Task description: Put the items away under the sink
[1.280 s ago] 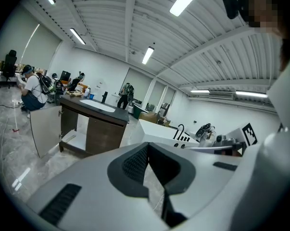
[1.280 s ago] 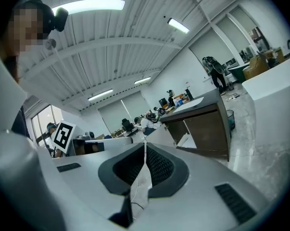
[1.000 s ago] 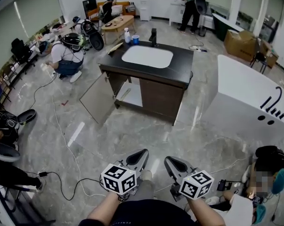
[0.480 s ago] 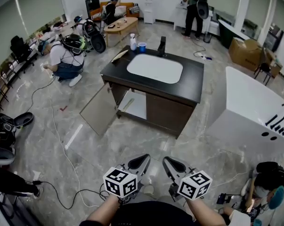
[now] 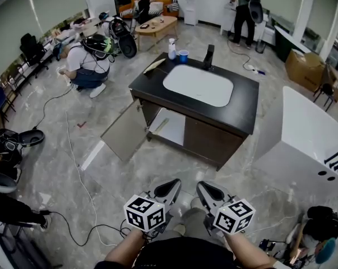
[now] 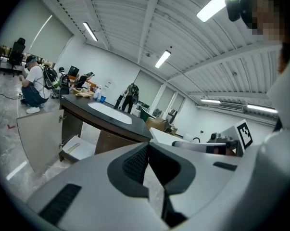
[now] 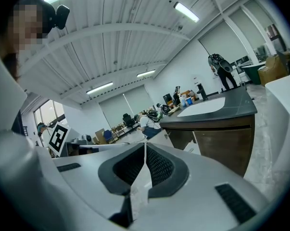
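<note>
The sink cabinet has a dark top and a white basin, and stands mid-floor ahead of me. On its top, at the far-left corner, stand a spray bottle and a blue cup, with a flat pale item beside them. Its left door hangs open, showing a white shelf. My left gripper and right gripper are held side by side low in the head view, well short of the cabinet. Both are shut and empty, jaws meeting in the left gripper view and right gripper view.
A black faucet stands behind the basin. A white bathtub-like unit stands to the right. Cables trail over the marble floor on the left. A crouching person is beyond the cabinet's left, another person stands at the back, and cardboard boxes sit at the far right.
The cabinet has come nearer and sits lower in the head view as both grippers are carried toward it. Both stay shut and empty.
</note>
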`<act>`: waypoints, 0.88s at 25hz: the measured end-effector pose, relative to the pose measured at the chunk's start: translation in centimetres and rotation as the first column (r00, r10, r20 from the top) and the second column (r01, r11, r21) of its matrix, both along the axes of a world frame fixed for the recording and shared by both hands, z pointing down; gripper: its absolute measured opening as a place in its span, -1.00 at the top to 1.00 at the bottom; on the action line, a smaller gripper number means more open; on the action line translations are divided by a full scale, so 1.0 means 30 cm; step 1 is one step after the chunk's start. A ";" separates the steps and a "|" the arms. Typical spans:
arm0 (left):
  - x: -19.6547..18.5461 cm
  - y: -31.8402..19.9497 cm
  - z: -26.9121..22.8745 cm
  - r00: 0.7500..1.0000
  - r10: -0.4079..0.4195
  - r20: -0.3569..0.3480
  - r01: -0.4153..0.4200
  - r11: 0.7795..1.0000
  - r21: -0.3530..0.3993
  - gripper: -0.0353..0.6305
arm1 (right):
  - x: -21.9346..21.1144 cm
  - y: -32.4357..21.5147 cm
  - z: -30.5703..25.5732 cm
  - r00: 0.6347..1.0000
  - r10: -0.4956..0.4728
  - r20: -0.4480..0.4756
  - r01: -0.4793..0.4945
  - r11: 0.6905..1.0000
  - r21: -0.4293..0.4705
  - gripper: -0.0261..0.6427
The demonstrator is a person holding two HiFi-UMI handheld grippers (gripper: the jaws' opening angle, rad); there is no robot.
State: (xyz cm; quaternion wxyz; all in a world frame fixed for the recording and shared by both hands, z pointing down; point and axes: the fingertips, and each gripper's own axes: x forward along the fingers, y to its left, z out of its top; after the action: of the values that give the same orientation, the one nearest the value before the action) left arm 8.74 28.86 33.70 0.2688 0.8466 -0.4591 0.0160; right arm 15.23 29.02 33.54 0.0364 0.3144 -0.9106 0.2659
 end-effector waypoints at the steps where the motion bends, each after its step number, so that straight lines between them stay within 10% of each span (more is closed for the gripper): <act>1: -0.005 -0.024 -0.003 1.000 -0.005 -0.001 0.005 1.000 0.006 0.87 | -0.006 -0.031 -0.001 1.000 -0.002 -0.002 0.002 1.000 0.006 0.81; 22: 0.006 -0.775 -0.029 0.998 -0.062 0.026 0.061 0.997 0.046 0.87 | -0.023 -0.773 -0.011 0.995 -0.098 -0.014 0.099 0.994 0.043 0.81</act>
State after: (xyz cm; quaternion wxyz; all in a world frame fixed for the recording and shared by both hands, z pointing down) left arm 8.92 5.62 32.82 0.2437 0.8376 -0.4888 0.0091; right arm 14.53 5.84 33.22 0.0480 0.2714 -0.9302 0.2422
